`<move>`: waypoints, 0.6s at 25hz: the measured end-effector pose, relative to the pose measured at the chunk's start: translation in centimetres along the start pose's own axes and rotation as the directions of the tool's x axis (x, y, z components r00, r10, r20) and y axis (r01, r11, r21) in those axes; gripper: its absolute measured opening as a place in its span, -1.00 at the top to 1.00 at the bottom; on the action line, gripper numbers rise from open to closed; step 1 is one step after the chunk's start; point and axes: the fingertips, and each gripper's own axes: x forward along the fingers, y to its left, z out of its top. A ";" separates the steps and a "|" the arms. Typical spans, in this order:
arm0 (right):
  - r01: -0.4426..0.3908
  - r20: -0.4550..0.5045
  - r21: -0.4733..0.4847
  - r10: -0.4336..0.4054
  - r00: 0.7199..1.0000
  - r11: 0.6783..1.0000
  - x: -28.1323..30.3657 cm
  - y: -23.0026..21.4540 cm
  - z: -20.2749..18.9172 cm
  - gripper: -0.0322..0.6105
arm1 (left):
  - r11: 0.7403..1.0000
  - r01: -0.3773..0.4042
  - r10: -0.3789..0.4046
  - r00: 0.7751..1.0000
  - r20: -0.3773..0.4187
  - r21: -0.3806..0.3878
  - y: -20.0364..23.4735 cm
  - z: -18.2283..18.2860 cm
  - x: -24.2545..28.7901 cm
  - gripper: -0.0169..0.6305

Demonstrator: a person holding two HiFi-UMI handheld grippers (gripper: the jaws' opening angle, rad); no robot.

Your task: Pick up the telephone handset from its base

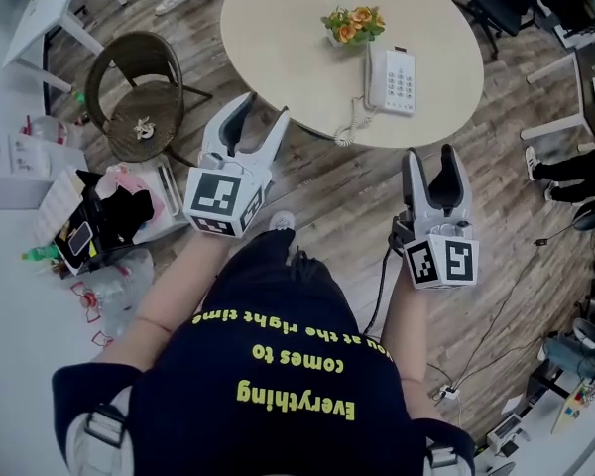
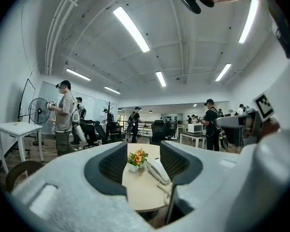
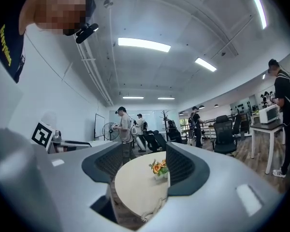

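A white telephone (image 1: 394,80) lies on the round beige table (image 1: 278,28), its handset (image 1: 374,75) resting along the base's left side. Its coiled cord (image 1: 350,124) hangs over the near edge. My left gripper (image 1: 261,117) is open and empty, short of the table's near-left edge. My right gripper (image 1: 429,157) is open too, below the table over the wooden floor. In the left gripper view the telephone (image 2: 157,169) shows between the open jaws, far ahead. In the right gripper view only the cord (image 3: 152,210) shows; the phone is hidden behind the right jaw.
A small pot of orange flowers (image 1: 353,25) stands just beyond the phone. A round wicker chair (image 1: 139,102) sits left of the table, with bags and clutter (image 1: 89,226) on the floor. Cables (image 1: 476,365) run at right. People (image 2: 64,117) stand in the office behind.
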 end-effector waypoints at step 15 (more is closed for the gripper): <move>0.020 -0.068 0.032 -0.017 0.998 0.999 9.3 -3.6 -2.4 -0.01 | 0.999 0.046 -0.047 0.998 -0.052 -0.018 3.7 -1.5 9.7 0.29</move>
